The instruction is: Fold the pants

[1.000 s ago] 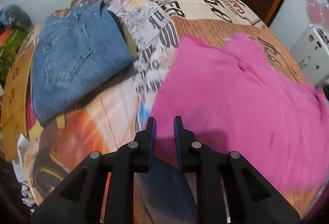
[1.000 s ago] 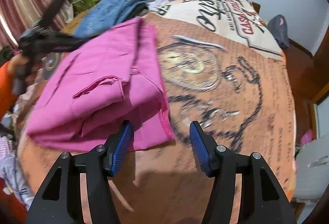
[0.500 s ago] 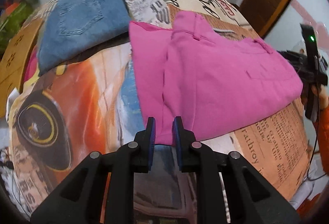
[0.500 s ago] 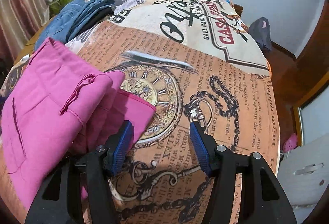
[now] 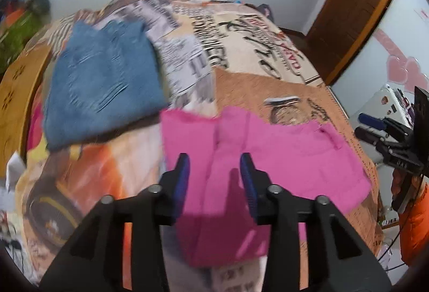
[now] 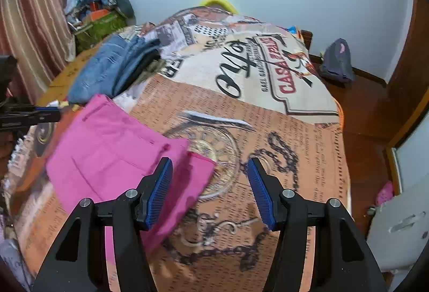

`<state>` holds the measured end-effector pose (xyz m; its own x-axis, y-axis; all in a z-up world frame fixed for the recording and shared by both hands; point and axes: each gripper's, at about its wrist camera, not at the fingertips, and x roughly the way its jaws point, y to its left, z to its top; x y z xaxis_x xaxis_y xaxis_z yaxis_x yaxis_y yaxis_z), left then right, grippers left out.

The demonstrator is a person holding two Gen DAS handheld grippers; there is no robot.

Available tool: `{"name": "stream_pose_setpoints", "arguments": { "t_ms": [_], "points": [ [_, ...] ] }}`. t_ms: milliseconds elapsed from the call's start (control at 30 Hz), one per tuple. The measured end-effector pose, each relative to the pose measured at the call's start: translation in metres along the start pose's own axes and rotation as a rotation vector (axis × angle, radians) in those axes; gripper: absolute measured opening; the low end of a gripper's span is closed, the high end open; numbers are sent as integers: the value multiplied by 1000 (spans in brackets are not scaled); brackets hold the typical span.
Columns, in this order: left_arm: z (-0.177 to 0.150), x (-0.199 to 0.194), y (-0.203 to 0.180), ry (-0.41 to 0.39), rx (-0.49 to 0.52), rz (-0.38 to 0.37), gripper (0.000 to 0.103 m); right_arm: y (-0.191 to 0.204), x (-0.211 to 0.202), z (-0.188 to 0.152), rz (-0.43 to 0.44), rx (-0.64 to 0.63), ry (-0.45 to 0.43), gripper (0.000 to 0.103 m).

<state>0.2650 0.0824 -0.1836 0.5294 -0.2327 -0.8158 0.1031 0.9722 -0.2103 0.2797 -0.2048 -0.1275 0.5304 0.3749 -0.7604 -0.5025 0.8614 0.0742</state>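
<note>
The pink pants lie folded flat on the printed bedspread. My left gripper is open and empty, raised above the near part of the pants. In the right wrist view the pink pants lie at the left. My right gripper is open and empty, above the pants' right edge and the bedspread. The right gripper also shows at the right edge of the left wrist view. The left gripper shows at the left edge of the right wrist view.
Folded blue jeans lie at the far left of the bed, also in the right wrist view. A clutter pile stands in the far corner. A striped curtain hangs left. A wooden door is at the right.
My left gripper has opened, let go of the pants' edge, and lifted back. My right gripper has stayed open and pulled back. The pants now lie flat on the bed.
</note>
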Motion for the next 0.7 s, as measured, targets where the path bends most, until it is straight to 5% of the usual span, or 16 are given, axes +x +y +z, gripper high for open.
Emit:
{"name": "stream_pose_setpoints", "arguments": {
  "t_ms": [233,400,533,700],
  "points": [
    [10,36,-16,41,36,-52,44,13,34,-1,98,12,83,51],
    [8,47,-14,39,55,-92,45,19,52,-5,167,8,128,31],
    [6,51,-7,48,33,-115,44,23,52,-3,162,-11,103,16],
    [2,51,-3,24,36,-88,28,32,41,9,131,-69,23,10]
  ]
}}
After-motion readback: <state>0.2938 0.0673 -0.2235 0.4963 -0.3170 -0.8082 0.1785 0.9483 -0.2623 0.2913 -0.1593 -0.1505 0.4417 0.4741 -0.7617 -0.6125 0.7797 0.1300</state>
